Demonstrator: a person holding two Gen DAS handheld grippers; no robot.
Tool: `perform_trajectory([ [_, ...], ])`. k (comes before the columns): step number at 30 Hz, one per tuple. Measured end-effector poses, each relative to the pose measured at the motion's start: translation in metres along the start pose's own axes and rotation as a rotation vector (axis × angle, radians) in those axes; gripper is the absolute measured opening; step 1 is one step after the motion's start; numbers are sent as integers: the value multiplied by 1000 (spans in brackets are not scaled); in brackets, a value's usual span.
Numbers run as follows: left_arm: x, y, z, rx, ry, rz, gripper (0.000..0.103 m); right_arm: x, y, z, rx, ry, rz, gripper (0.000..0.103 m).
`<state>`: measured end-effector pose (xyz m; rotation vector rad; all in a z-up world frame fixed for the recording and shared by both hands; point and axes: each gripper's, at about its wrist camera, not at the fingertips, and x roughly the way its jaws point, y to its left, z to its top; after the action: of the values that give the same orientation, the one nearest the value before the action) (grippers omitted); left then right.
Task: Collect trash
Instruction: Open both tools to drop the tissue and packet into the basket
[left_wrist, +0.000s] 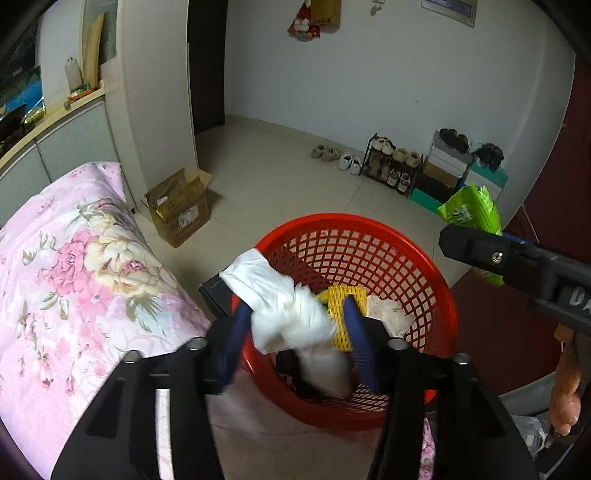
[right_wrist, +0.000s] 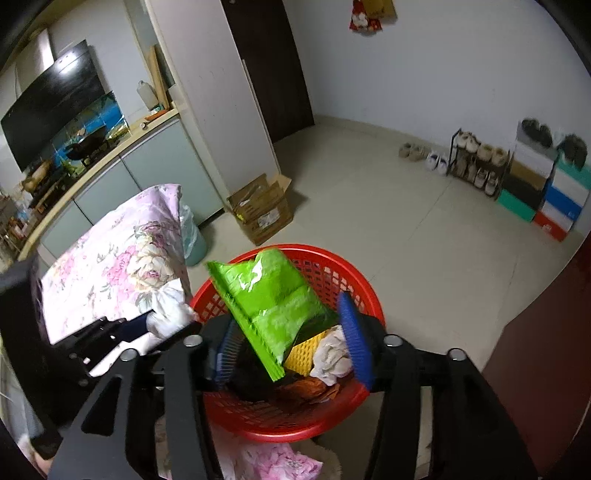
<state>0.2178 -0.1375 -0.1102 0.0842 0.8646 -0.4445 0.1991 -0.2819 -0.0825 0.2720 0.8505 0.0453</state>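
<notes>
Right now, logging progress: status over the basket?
Left gripper open, white wad dropping. Right gripper open, green wrapper falling. Red basket unobstructed.

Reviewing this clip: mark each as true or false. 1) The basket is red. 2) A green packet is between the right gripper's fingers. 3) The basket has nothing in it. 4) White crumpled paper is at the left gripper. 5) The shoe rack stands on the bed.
1) True: the basket is red.
2) True: green packet, right gripper.
3) False: it already holds yellow mesh and other scraps.
4) True: white crumpled paper, left gripper.
5) False: the shoe rack stands on the floor by the wall.
</notes>
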Motion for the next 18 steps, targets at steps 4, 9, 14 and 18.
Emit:
perform_trajectory([
  [4,-5,2,1,2,-15,3,78,-1,-7,3,41,4,46,70],
  [9,-25,5,4,-26,-53,44,80,-15,-5,3,35,-13,59,70],
  [14,-68,15,-3,-56,-137,144,83,-45,9,-7,-18,-87,46,80],
  [18,-108,23,-14,-93,-200,228,85,-73,25,-20,-64,-153,58,89],
])
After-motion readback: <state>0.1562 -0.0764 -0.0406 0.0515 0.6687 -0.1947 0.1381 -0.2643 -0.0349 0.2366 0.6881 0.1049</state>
